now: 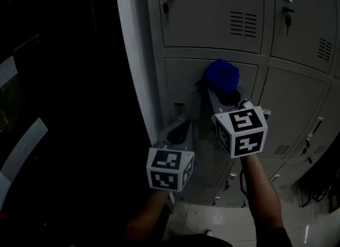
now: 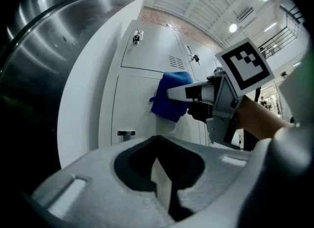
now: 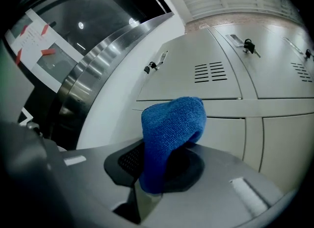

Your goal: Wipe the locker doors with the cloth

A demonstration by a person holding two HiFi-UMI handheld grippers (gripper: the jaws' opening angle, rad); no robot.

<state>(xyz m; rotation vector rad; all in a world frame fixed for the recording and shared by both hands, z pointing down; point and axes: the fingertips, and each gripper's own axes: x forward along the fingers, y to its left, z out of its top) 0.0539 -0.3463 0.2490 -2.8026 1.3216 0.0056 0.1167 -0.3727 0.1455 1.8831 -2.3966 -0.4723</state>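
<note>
Your right gripper point(image 1: 225, 90) pinches the cloth point(image 1: 222, 76) against the door point(image 1: 183, 84) ahead. Your left gripper point(image 2: 162, 179) hangs beside it, jaws together and empty. Wiping looks under way, with the other doors likely left.

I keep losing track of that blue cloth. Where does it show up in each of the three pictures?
Head view: the blue cloth is upper centre, at the tip of the right gripper, in front of a locker door.
Left gripper view: centre, carried in from the right.
Right gripper view: centre, pinched between that gripper's jaws.
Shared landmark: the vent slots on the door above the cloth.
</note>
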